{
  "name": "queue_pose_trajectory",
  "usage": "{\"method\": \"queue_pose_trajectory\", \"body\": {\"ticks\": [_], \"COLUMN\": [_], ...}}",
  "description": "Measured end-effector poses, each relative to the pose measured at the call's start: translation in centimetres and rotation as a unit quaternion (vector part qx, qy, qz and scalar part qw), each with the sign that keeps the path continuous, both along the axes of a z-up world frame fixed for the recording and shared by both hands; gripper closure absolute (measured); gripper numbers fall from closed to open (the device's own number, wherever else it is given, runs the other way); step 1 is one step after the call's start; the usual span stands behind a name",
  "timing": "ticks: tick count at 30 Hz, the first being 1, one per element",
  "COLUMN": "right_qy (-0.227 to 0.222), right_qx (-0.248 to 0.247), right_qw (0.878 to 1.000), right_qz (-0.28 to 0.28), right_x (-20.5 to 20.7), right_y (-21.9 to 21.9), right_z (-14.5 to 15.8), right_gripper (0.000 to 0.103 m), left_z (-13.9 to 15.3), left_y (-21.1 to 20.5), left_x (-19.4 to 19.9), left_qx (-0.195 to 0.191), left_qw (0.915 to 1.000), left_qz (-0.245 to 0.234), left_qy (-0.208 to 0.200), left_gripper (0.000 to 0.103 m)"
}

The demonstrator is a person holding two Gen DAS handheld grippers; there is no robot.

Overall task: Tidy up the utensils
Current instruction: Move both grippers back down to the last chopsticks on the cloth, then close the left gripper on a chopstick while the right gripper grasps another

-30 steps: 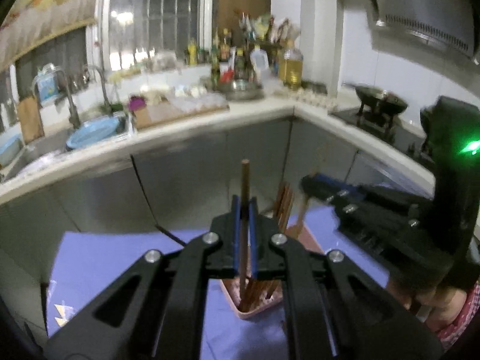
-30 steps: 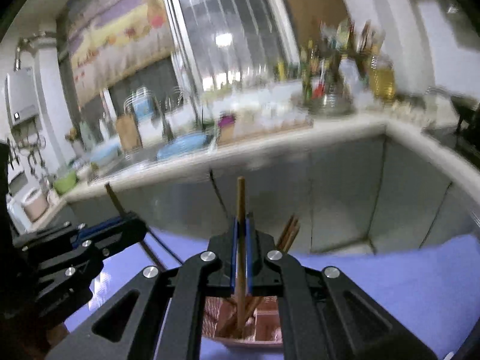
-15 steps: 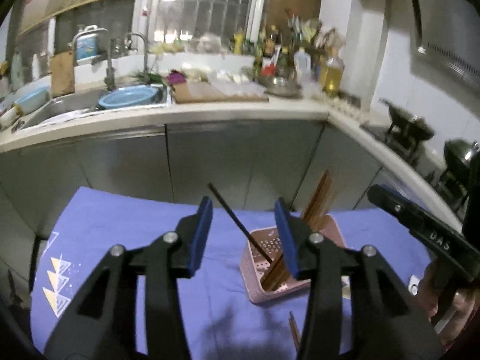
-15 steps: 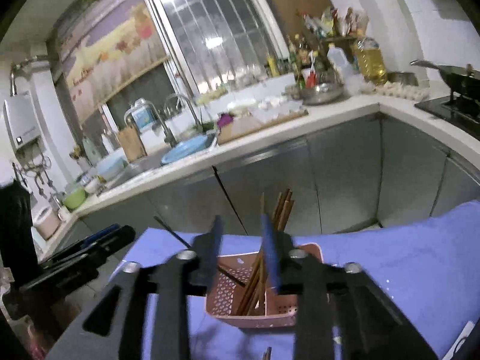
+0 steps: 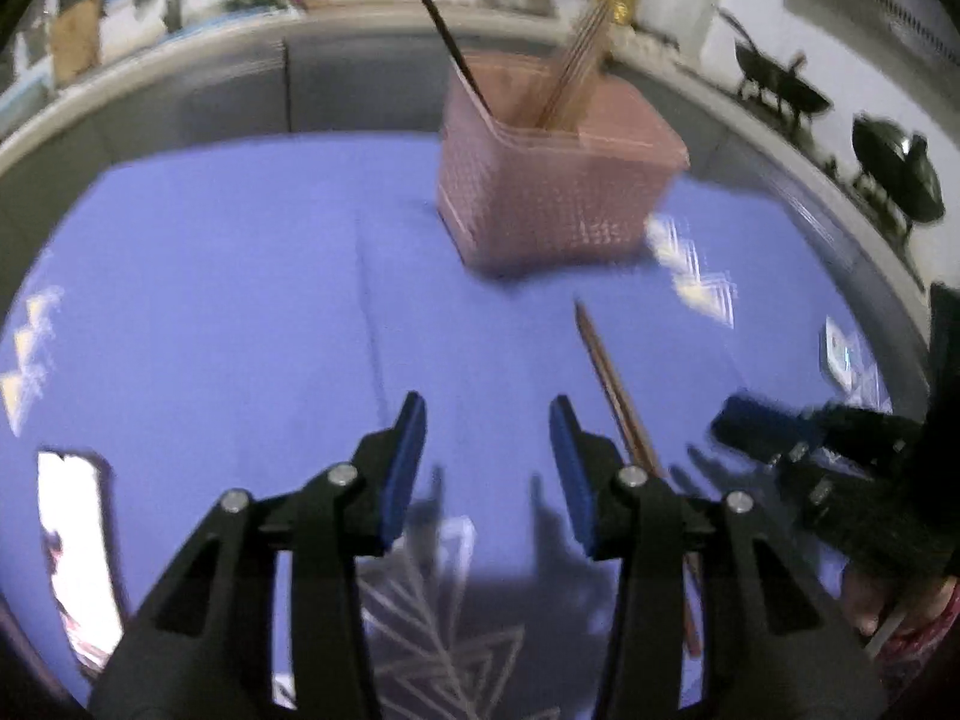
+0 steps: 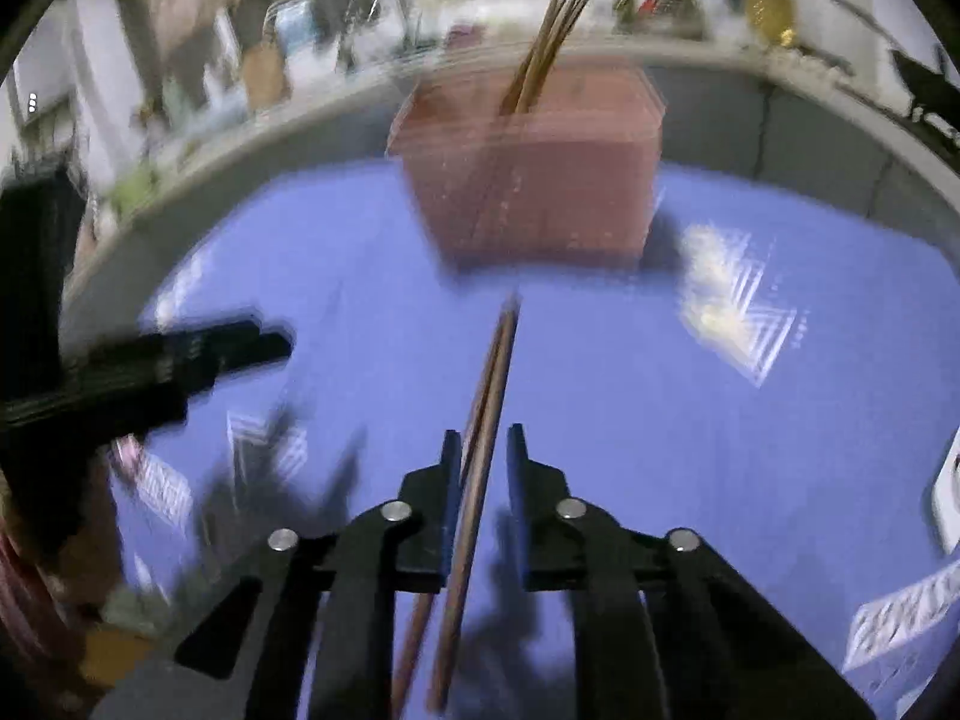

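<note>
From the left wrist camera, the left gripper (image 5: 486, 420) hung low over the purple tablecloth (image 5: 228, 300) with its blue-padded jaws spread wide and nothing between them. Far ahead and a little to the right stood the pink perforated basket (image 5: 558, 192), upright on the cloth, with a bundle of brown chopsticks (image 5: 576, 66) leaning up and to the right out of its top and a single dark chopstick (image 5: 444, 36) slanting out toward the upper left. Near the gripper, just to the right of its right finger, a pair of loose brown chopsticks (image 5: 612, 384) lay flat on the cloth, the tips pointing toward the basket and the near ends running under the finger's shadow. At the right edge the right gripper (image 5: 744, 426) reached in, blurred, so its jaws could not be read from here. Beyond the cloth ran the grey cabinet fronts (image 5: 336, 84) and a counter with a dark wok (image 5: 780, 90) at the far right. From the right wrist camera, heavily smeared by motion, the right gripper (image 6: 483, 450) sat low with its jaws parted narrowly and straddling the loose brown chopsticks (image 6: 489, 384), which ran between the fingers toward the basket; whether the pads touched the wood could not be told. The pink perforated basket (image 6: 540, 198) stood straight ahead, far along the cloth, with the bundle (image 6: 549, 36) rising from it. The left gripper (image 6: 180, 354) showed as a dark blur at the left.
</note>
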State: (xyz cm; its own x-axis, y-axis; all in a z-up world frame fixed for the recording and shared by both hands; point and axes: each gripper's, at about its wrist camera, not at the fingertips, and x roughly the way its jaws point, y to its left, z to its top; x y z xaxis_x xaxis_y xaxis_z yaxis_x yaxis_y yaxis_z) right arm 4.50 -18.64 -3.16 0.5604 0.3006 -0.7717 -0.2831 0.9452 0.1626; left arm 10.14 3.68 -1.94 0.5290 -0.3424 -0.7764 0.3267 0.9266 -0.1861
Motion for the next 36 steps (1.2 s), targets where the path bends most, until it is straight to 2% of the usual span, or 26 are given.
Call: {"method": "queue_pose_trajectory", "body": {"ticks": [5,7,9,17,20,23,24,26,28,30,36], "right_qy": [0.026,0.024,0.015,0.006,-0.003,-0.012,-0.014,-0.014,-0.014,-0.012,-0.002], "right_qx": [-0.019,-0.008,-0.019,0.042,0.059,0.072,0.075,0.080,0.079,0.077,0.062], "right_qw": [0.999,1.000,0.999,0.997,0.996,0.995,0.994,0.994,0.994,0.995,0.997], "right_qz": [0.006,-0.013,-0.049,-0.068,-0.072,-0.073,-0.073,-0.072,-0.068,-0.062,-0.035], "right_x": [-1.3,-1.3,-1.3,-3.6,-3.8,-4.3,-4.4,-4.3,-4.1,-3.8,-1.5], "right_y": [0.7,-0.2,-1.5,-4.6,-4.9,-5.5,-5.6,-5.7,-5.5,-5.1,-3.5], "right_z": [-2.8,-2.7,-2.4,-2.4,-2.3,-2.1,-2.1,-2.1,-2.1,-2.2,-1.7], "right_gripper": [0.092,0.092,0.092,0.092,0.092,0.092,0.092,0.092,0.092,0.092,0.092], "left_z": [-2.3,-2.7,-3.0,-3.5,-3.8,-5.0,-4.9,-4.9,-4.8,-4.6,-4.7], "left_y": [-1.9,-2.3,-3.2,-7.4,-9.4,-10.3,-10.5,-10.8,-10.6,-9.6,-4.5], "left_x": [-1.2,-1.4,-1.6,-1.3,-1.4,-1.3,-1.5,-2.0,-2.0,-1.6,-2.5], "left_qx": [0.005,0.008,0.013,0.029,0.061,0.086,0.096,0.118,0.111,0.100,0.086], "left_qw": [0.9993,0.9990,0.9986,0.9968,0.9953,0.9935,0.9932,0.9912,0.9917,0.9931,0.9951], "left_qz": [-0.027,-0.033,-0.038,-0.065,-0.071,-0.067,-0.064,-0.060,-0.065,-0.059,-0.038], "left_qy": [0.026,0.031,0.034,0.038,0.023,0.031,0.017,0.001,0.002,0.017,0.032], "left_gripper": [0.062,0.062,0.062,0.062,0.062,0.062,0.062,0.065,0.094,0.098,0.098]}}
